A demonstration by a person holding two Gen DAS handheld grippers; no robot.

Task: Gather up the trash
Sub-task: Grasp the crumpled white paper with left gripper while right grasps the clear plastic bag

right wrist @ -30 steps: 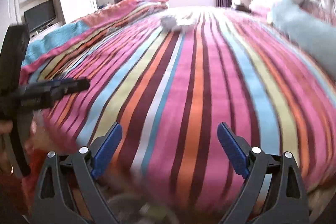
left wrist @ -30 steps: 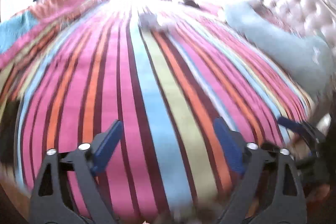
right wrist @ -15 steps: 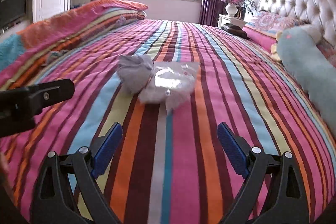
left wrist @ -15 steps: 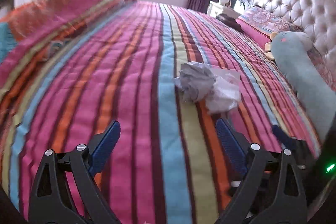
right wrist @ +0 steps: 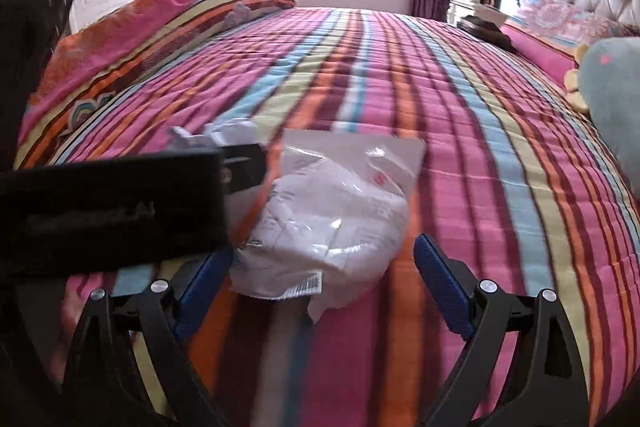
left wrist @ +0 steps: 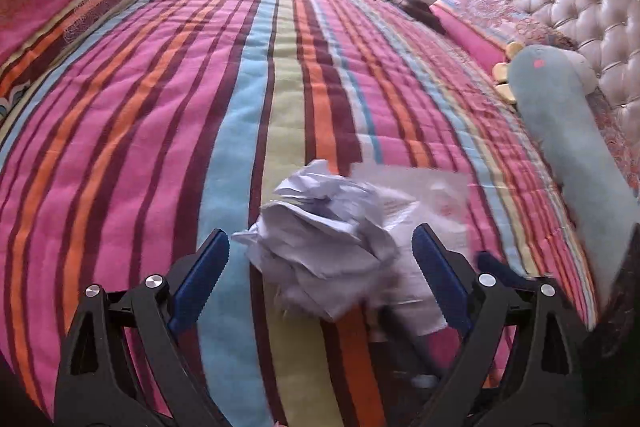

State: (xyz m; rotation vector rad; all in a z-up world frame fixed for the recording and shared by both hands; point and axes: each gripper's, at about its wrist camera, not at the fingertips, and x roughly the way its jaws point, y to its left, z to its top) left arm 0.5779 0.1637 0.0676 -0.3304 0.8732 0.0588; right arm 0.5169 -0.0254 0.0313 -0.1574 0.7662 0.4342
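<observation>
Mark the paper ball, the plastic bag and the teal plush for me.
paper ball (left wrist: 324, 243), left wrist view, crumpled middle.
plastic bag (right wrist: 332, 219), right wrist view, glossy centre.
teal plush (left wrist: 560, 131), left wrist view, middle of its body.

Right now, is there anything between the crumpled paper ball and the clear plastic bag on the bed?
Nothing. In the left wrist view the crumpled paper ball lies right against the clear plastic bag, overlapping its edge, on the striped bedspread.
</observation>
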